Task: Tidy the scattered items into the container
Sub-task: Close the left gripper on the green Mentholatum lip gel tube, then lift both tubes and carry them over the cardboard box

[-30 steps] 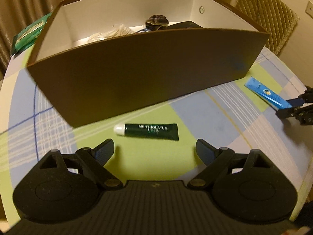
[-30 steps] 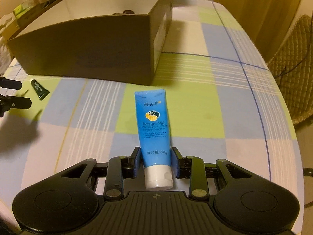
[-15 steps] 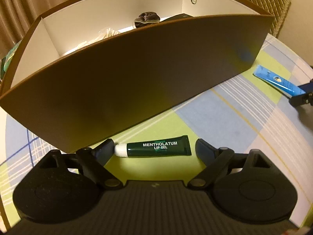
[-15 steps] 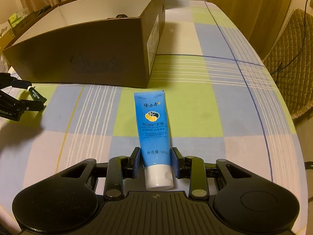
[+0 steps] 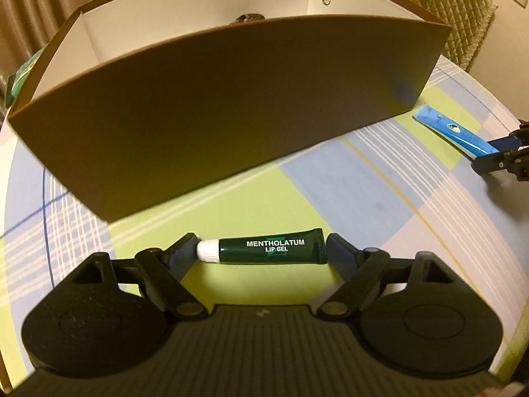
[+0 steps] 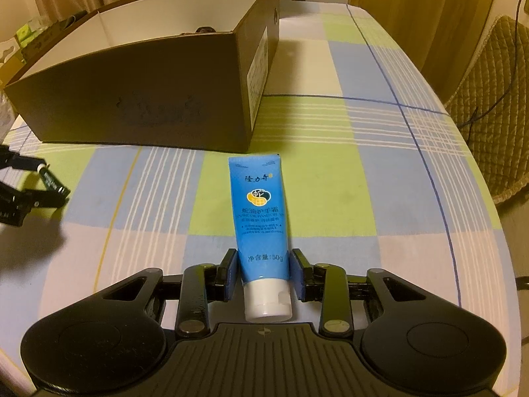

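A dark green Mentholatum lip gel tube (image 5: 264, 249) lies crosswise on the checked tablecloth, between the fingertips of my left gripper (image 5: 261, 251), which touch its two ends. The brown cardboard box (image 5: 231, 99) stands just behind it. My right gripper (image 6: 264, 278) is shut on a blue hand cream tube (image 6: 259, 211) near its white cap; the tube points toward the box (image 6: 148, 109). The lip gel tube (image 6: 53, 183) and left gripper also show at the left edge of the right wrist view. The blue tube (image 5: 446, 129) shows at the right of the left wrist view.
The box holds a dark bundle (image 5: 249, 18), mostly hidden by its near wall. A quilted chair (image 6: 496, 99) stands at the table's right side. Green packages (image 5: 23, 76) lie left of the box. Curtains hang behind.
My left gripper has moved forward and closed in until its fingertips touch the lip gel tube's ends. My right gripper still holds the blue tube, with little movement.
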Demonstrator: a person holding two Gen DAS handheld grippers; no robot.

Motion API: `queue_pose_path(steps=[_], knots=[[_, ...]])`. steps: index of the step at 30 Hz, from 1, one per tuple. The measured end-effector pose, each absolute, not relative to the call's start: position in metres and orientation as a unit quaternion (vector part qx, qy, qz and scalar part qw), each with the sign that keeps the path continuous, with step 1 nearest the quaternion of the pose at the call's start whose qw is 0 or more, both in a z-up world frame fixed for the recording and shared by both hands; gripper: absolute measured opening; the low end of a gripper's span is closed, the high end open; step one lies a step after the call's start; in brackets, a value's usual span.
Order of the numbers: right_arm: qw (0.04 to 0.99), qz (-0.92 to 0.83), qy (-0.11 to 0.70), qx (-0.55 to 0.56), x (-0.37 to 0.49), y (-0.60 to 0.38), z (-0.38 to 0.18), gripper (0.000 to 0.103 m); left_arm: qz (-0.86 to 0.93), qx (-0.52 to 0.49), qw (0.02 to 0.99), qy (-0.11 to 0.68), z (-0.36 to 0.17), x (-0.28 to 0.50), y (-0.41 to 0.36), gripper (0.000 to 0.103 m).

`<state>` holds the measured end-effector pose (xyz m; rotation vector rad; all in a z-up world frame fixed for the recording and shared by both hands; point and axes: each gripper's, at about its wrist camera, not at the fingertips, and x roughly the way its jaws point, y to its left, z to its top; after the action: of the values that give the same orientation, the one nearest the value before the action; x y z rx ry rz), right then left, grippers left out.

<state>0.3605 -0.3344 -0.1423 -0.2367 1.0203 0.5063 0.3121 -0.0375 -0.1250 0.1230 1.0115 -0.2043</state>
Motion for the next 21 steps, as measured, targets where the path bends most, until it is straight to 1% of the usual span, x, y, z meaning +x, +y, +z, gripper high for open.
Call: queue_pose_path(steps=[5,8,18,21], knots=[[0.84,0.242,0.471,-0.119,0.365,-0.333,-0.146,0.046,-0.082,0.051,0.866,0.491,-0.124,0.3,-0.044,0.082],[0.84,0.248,0.465,-0.129,0.368,-0.333,-0.148,0.048,-0.07,0.046,0.864,0.496,-0.124,0.296,-0.047,0.082],[0.836,0.278,0.451,-0.146,0.372,-0.339,-0.154,0.049,-0.02,0.023,0.865,0.502,-0.121,0.281,-0.063,0.082],[0.832,0.293,0.446,-0.154,0.371,-0.342,-0.155,0.047,-0.009,0.017,0.865,0.501,-0.122,0.275,-0.072,0.082]])
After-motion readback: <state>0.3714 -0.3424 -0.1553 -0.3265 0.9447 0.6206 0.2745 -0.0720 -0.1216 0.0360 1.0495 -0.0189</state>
